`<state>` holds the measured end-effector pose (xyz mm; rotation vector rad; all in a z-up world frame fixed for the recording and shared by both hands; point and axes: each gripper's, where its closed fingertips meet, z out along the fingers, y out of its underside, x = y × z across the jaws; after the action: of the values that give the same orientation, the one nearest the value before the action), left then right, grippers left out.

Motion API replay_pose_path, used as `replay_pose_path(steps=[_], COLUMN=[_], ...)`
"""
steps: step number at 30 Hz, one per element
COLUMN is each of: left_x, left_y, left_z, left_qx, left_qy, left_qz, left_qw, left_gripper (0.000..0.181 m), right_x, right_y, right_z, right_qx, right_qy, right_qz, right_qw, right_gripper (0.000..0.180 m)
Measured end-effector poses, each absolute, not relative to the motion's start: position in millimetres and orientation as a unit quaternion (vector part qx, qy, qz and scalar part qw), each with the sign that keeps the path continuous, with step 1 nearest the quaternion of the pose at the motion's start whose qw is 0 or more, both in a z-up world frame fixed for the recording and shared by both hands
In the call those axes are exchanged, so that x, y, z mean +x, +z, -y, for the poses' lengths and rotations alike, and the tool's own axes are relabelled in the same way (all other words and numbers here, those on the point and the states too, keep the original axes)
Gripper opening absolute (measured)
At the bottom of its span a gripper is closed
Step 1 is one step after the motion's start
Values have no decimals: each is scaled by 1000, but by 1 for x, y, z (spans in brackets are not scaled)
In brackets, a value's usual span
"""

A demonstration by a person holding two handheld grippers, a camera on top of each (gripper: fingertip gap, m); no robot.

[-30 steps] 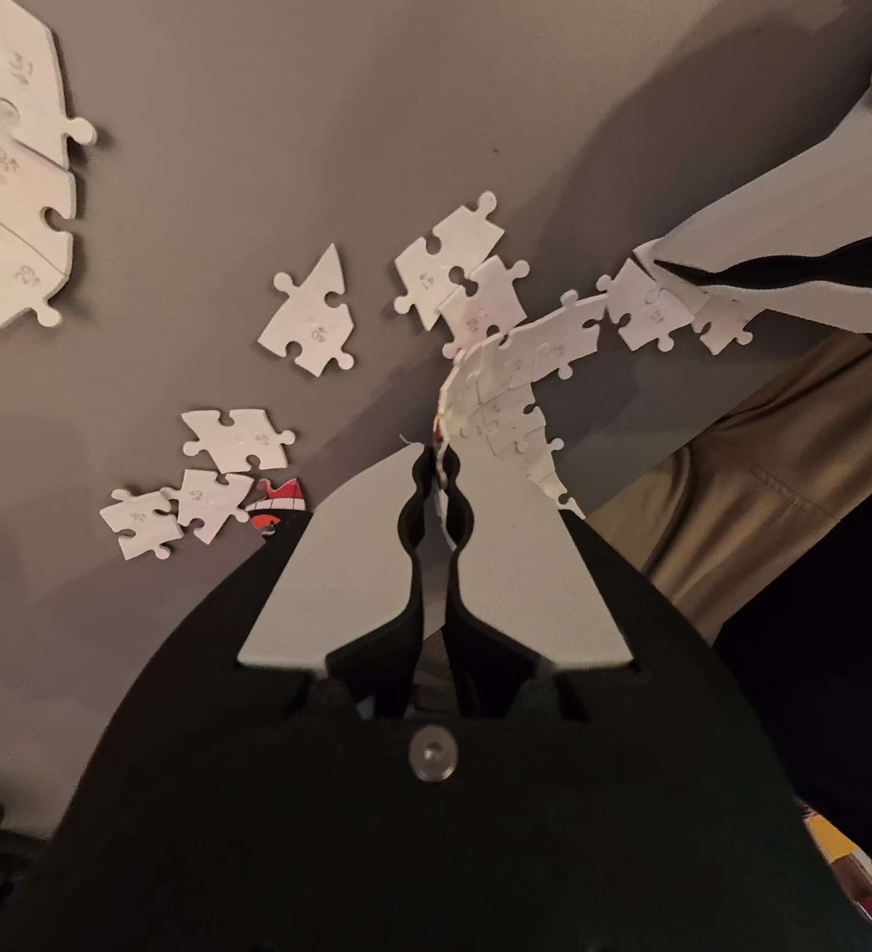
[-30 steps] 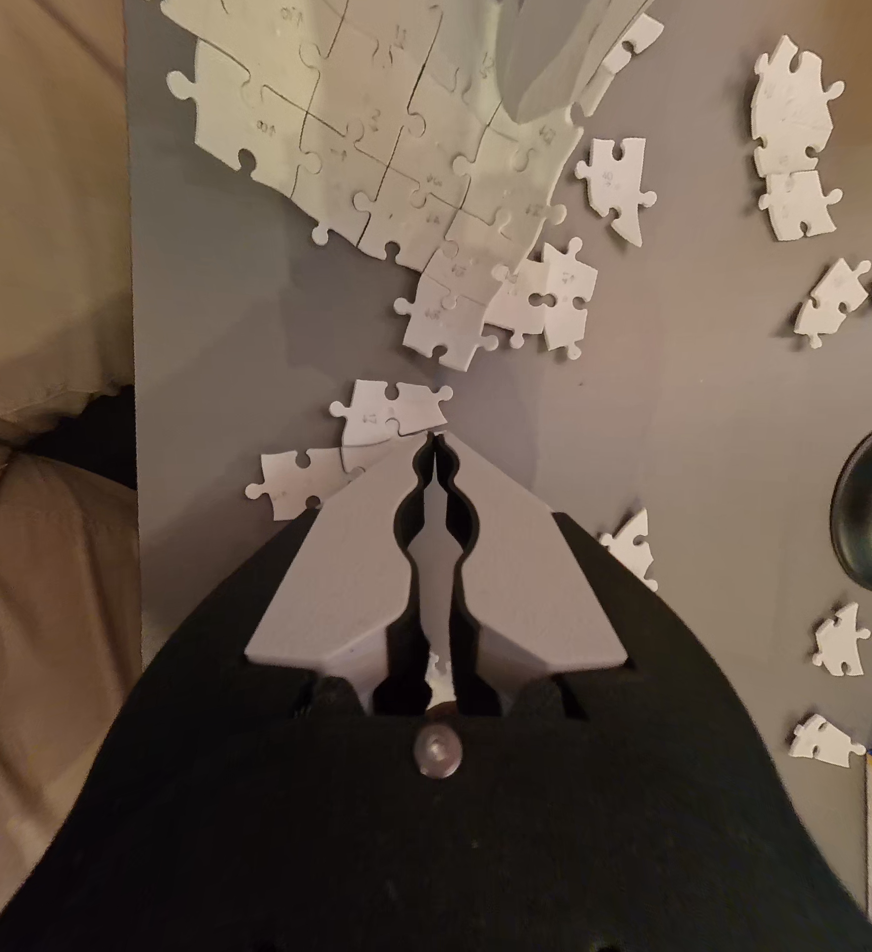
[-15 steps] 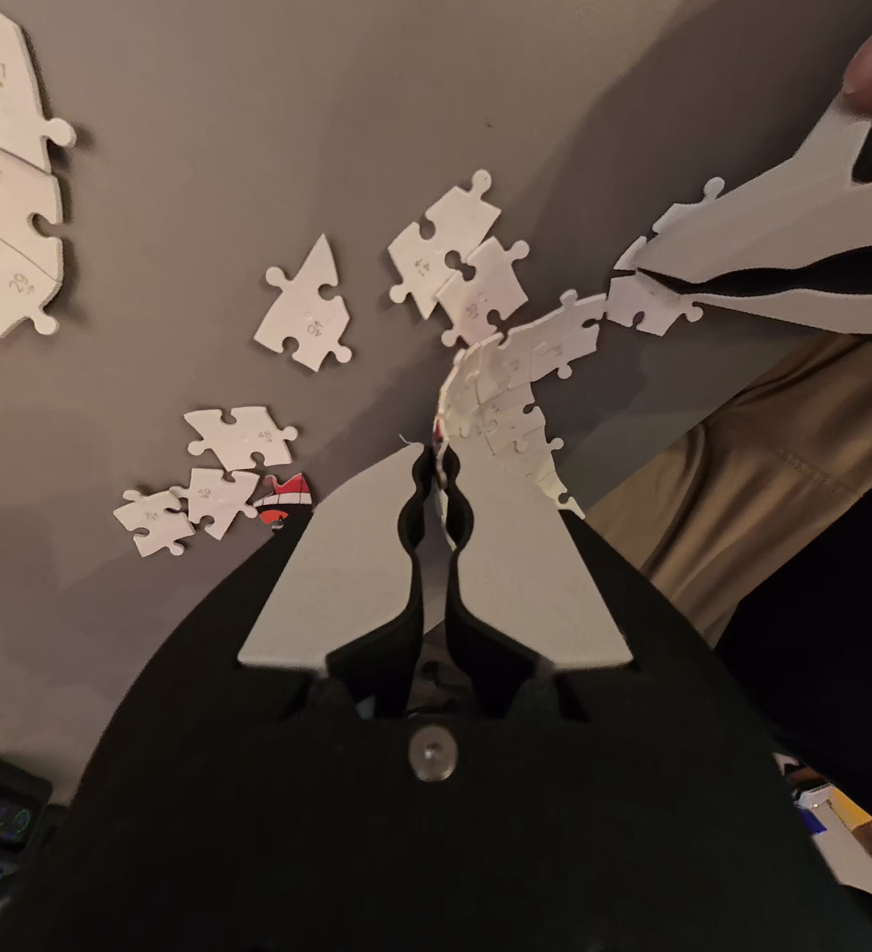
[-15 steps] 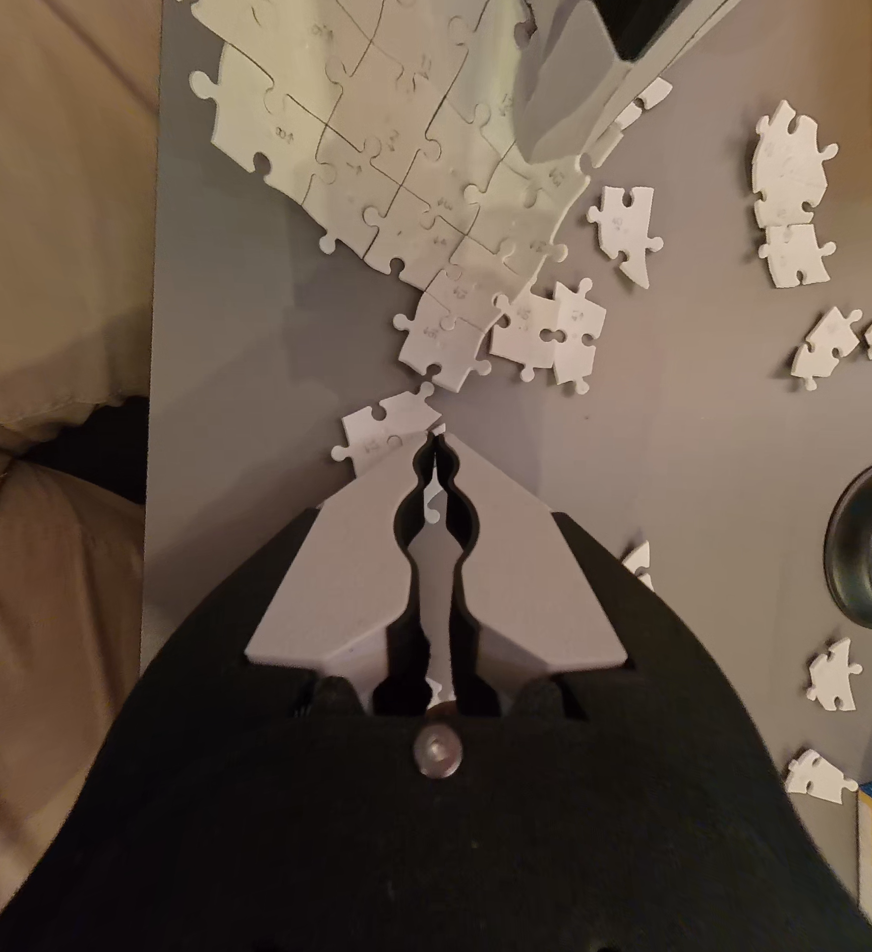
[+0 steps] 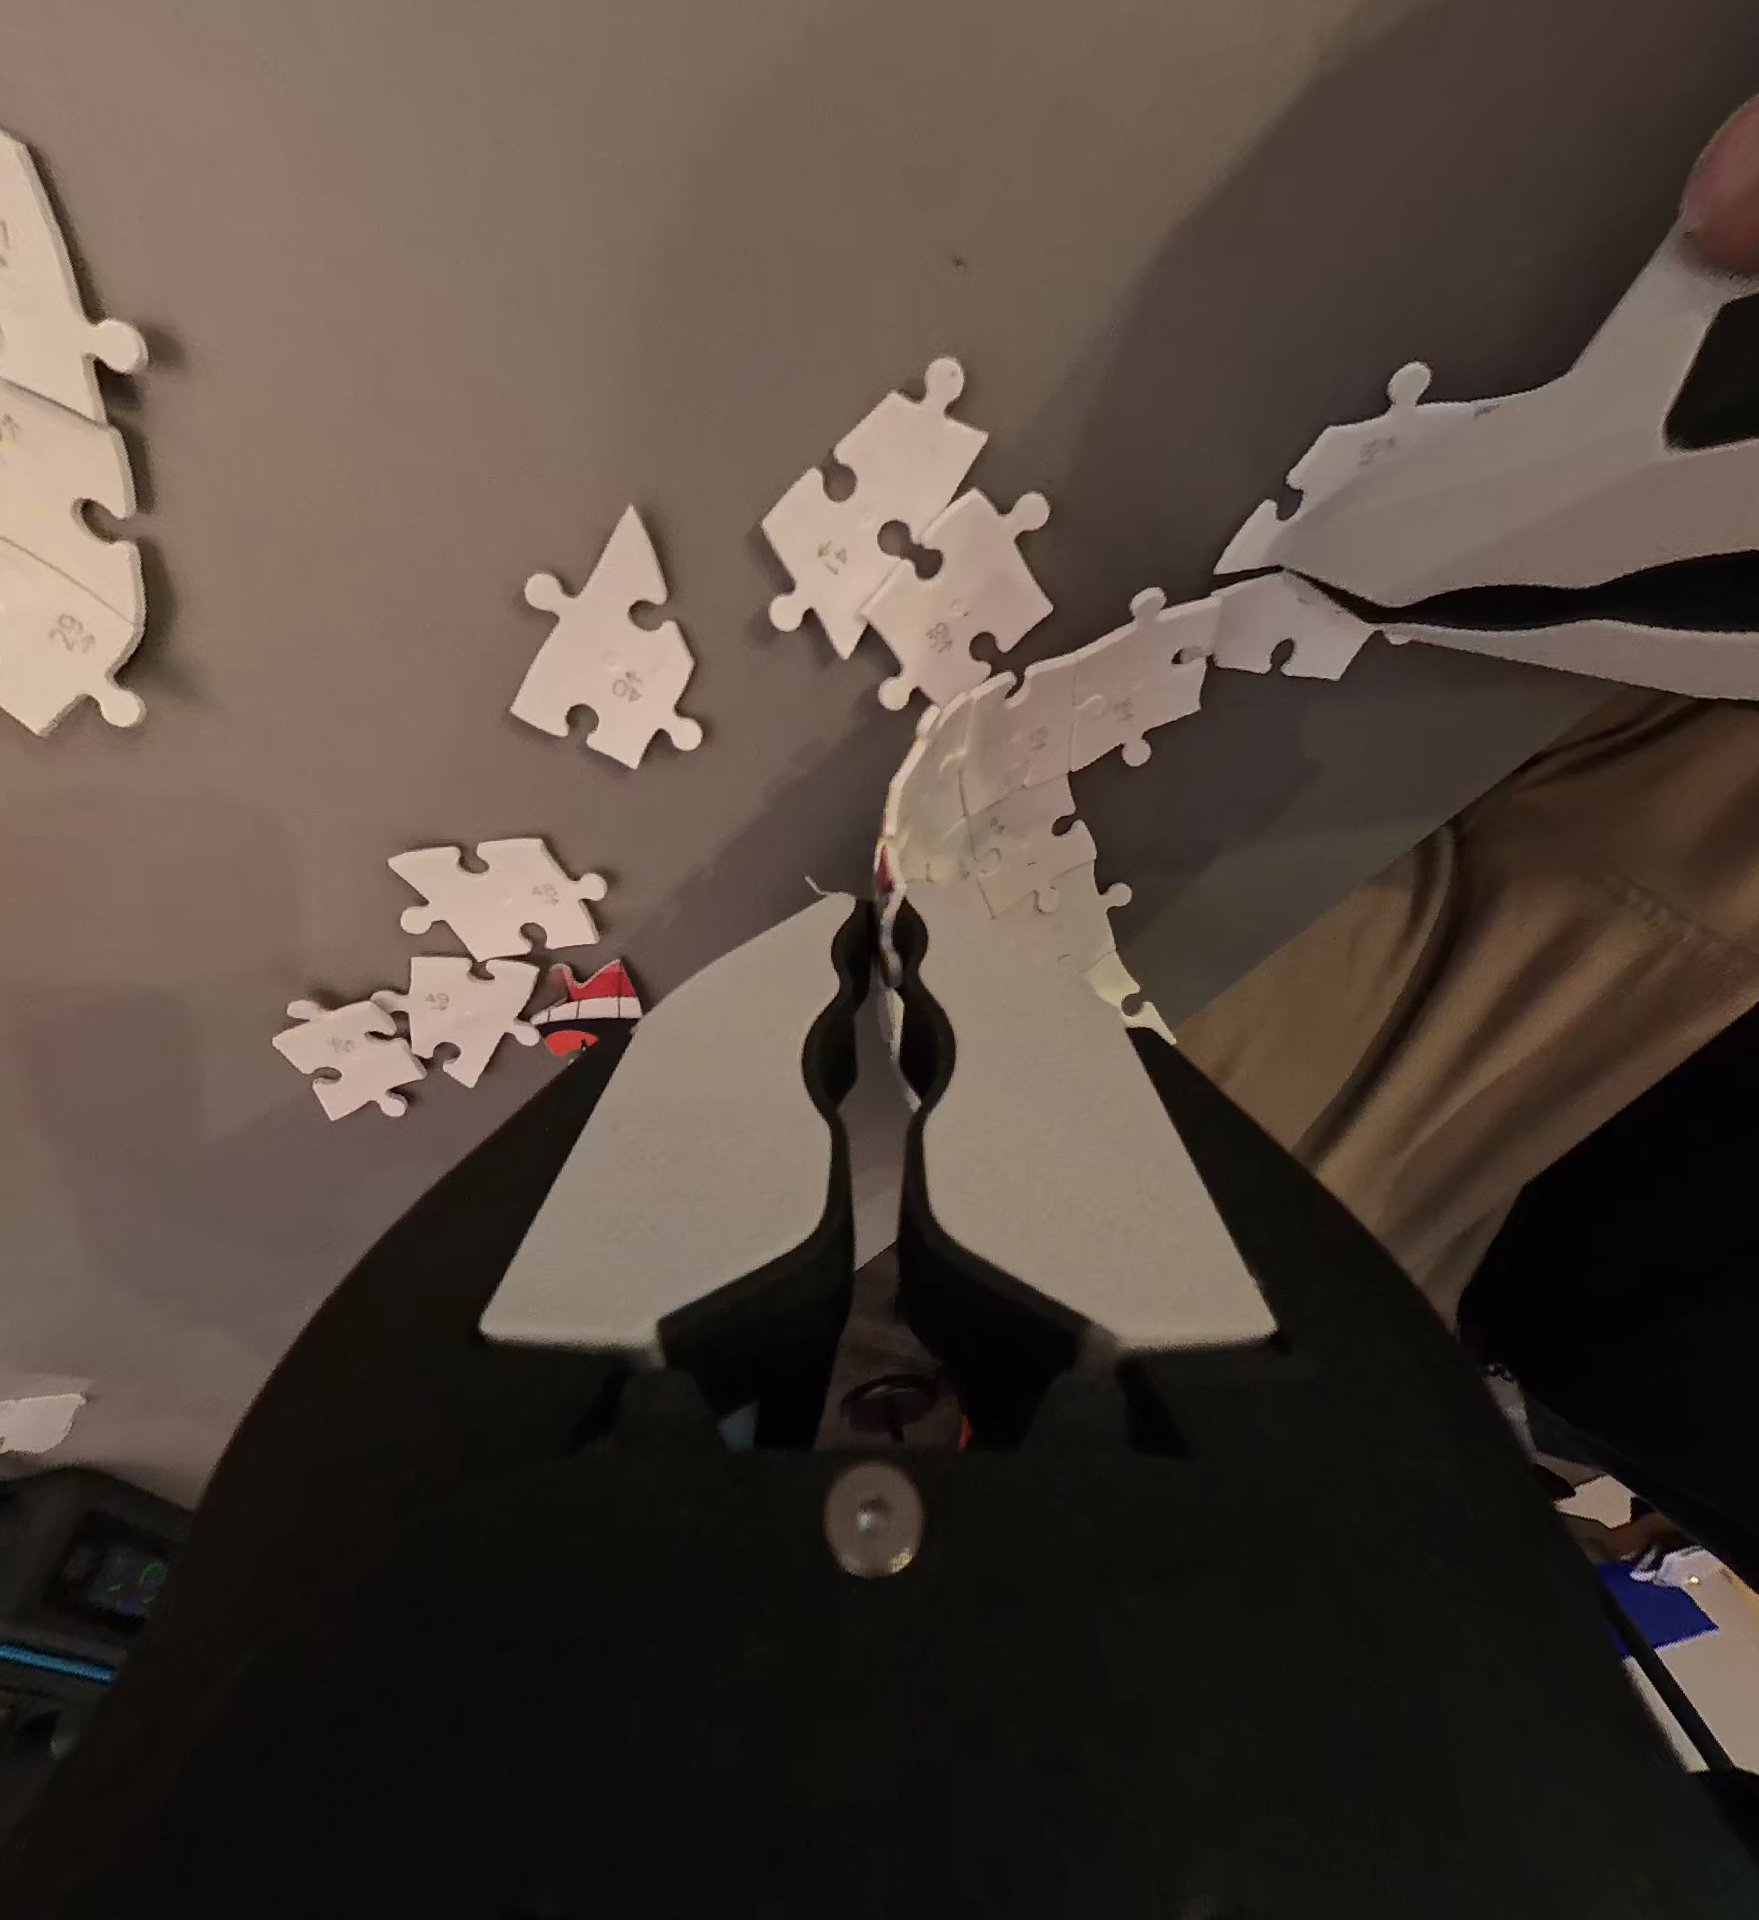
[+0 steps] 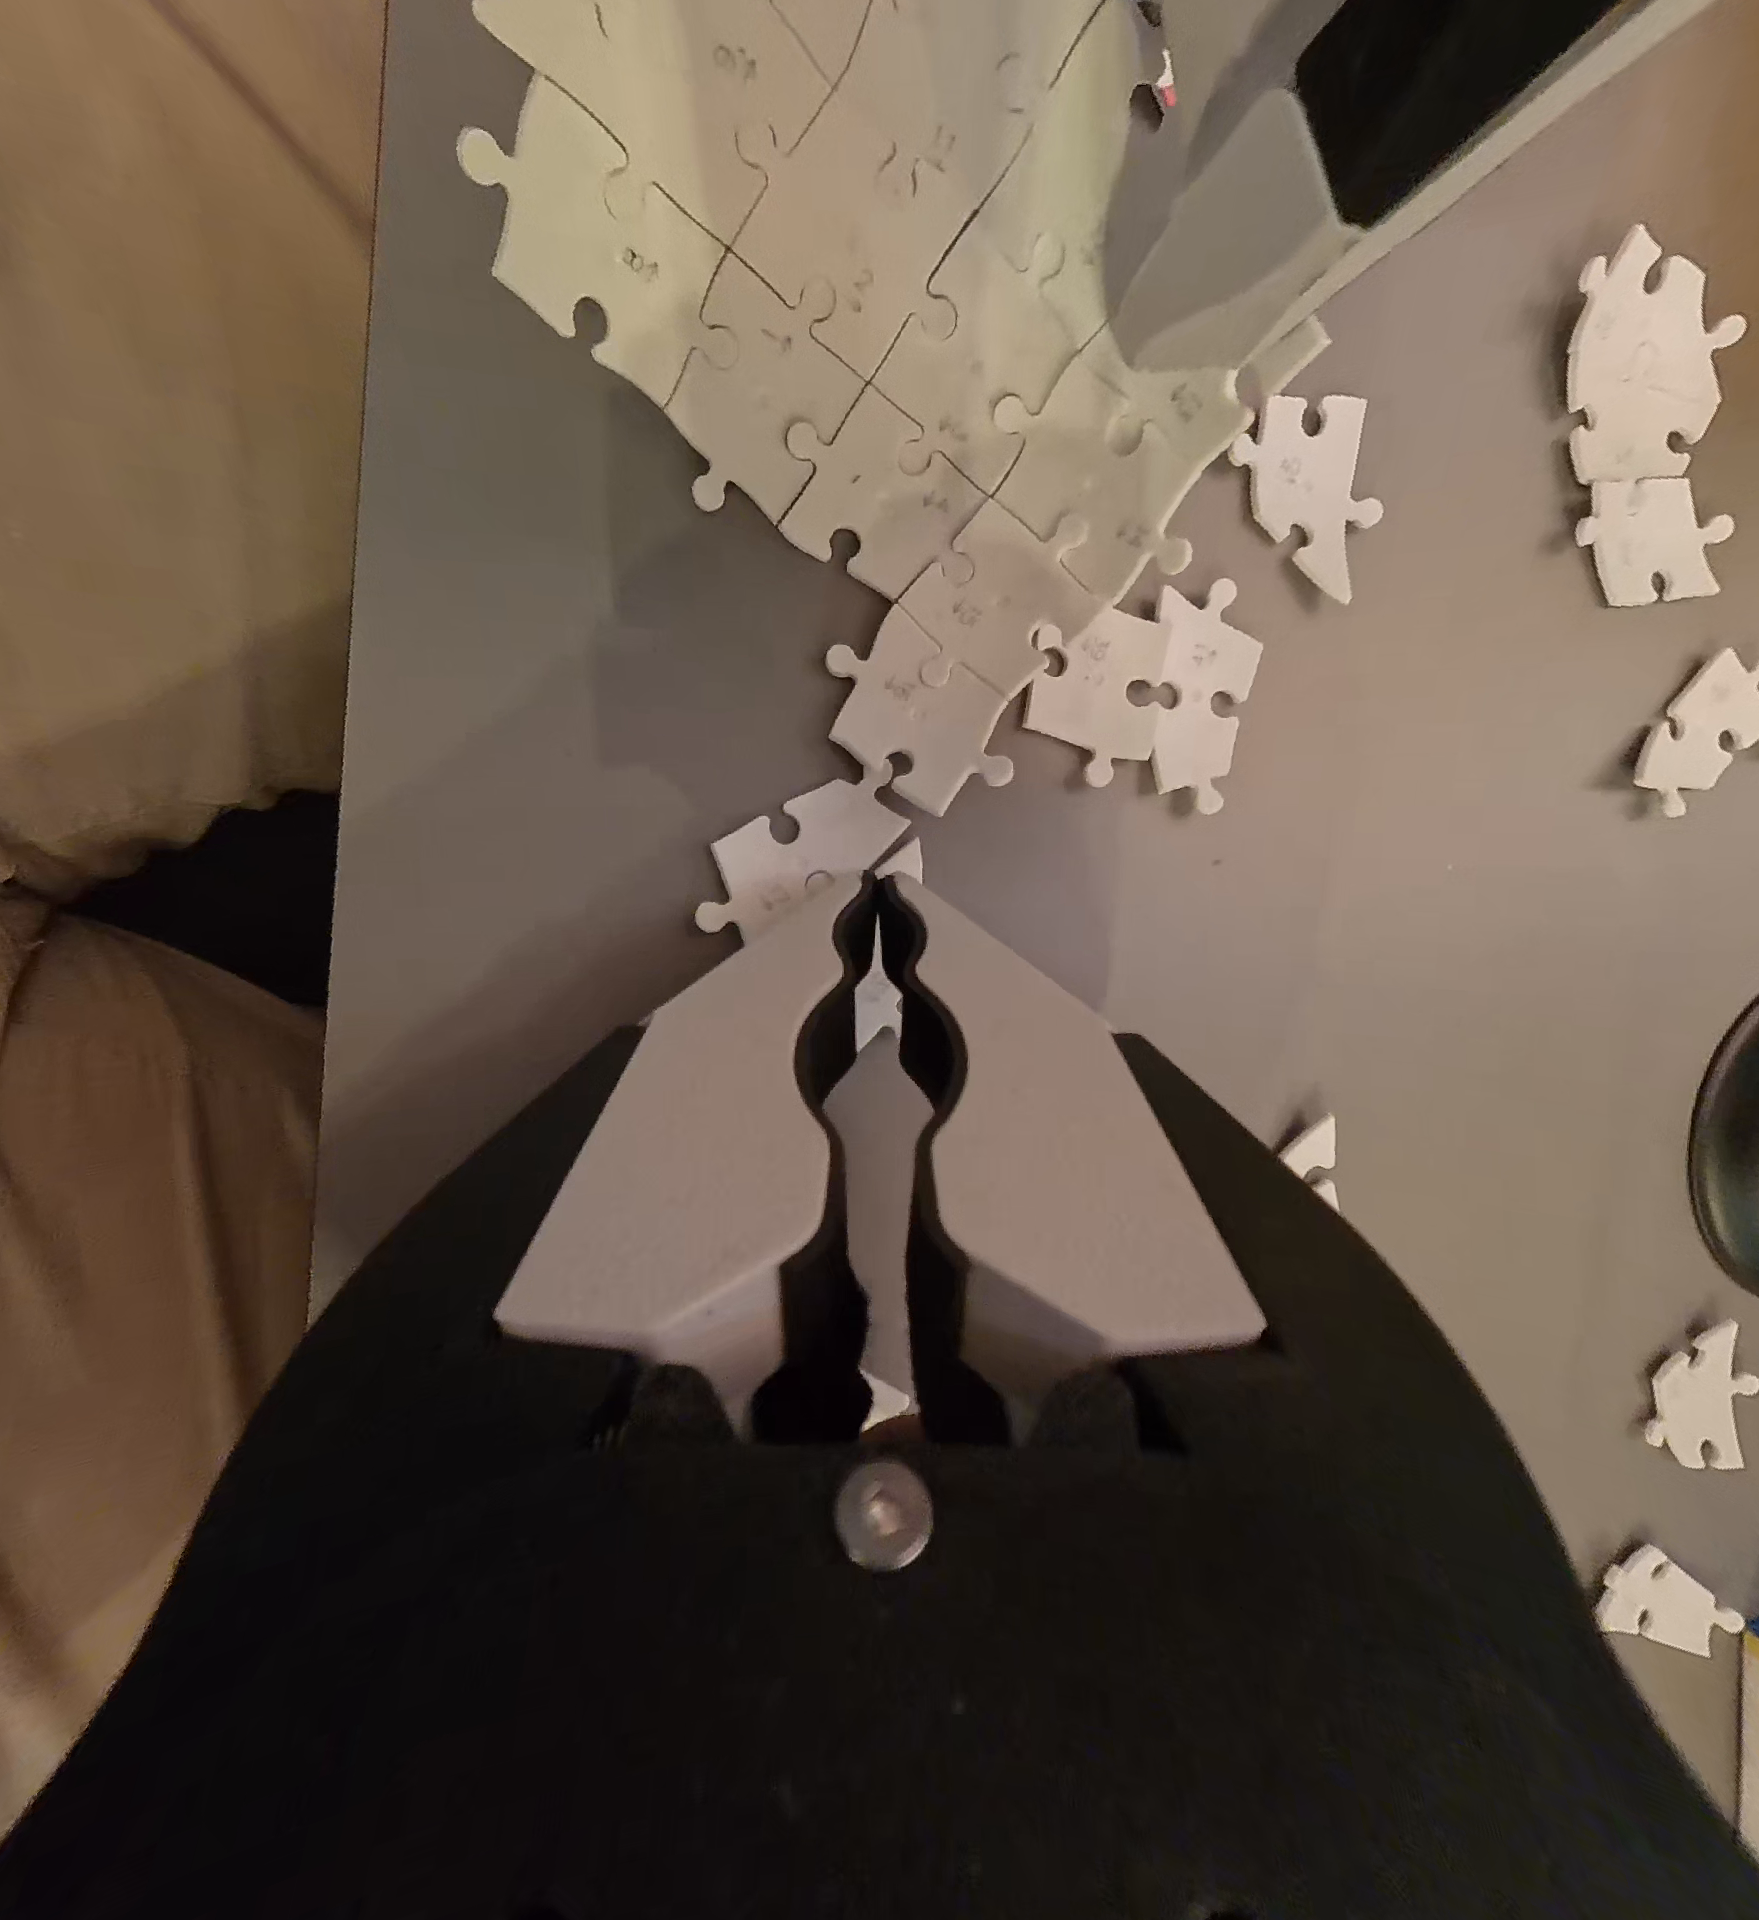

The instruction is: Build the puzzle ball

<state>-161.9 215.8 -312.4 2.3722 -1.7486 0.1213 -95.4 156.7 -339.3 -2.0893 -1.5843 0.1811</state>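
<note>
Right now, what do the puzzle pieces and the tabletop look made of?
Pieces: probably rigid plastic, matte white; the joined shell keeps a curve and casts a thick-edged shadow. Tabletop: smooth matte grey, likely laminate or painted board; uncertain.

bare grey table (image 6: 1270, 935) right of the tools, loose pieces (image 6: 1649, 436) scattered beyond

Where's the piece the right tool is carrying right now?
In the right wrist view, the carried piece sits pinched at the right tool tips, just below the assembled section's lowest piece, at the grey table's left side.
</note>
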Motion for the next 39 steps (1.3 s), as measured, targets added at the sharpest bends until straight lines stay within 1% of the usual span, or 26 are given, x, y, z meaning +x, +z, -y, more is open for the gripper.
replay_pose_path(steps=[9, 17, 32, 39], left_x=[-159, -158, -158, -156], left_y=[-312, -311, -312, -311], left_z=[-213, -209, -206, -206], left_qx=[801, 801, 810, 810], left_qy=[32, 26, 10, 7], left_qz=[589, 588, 575, 575], left_qw=[103, 107, 115, 115], left_gripper=[2, 2, 2, 2], right_x=[-98, -99, -99, -104], right_y=[-331, -338, -339, -329], right_z=[-160, -154, -154, -162], right_qx=[-766, -764, -761, -758], right_qy=[68, 71, 64, 65], right_qz=[580, 589, 593, 582], right_qw=[270, 253, 254, 288], right_gripper=[0, 0, 0, 0])
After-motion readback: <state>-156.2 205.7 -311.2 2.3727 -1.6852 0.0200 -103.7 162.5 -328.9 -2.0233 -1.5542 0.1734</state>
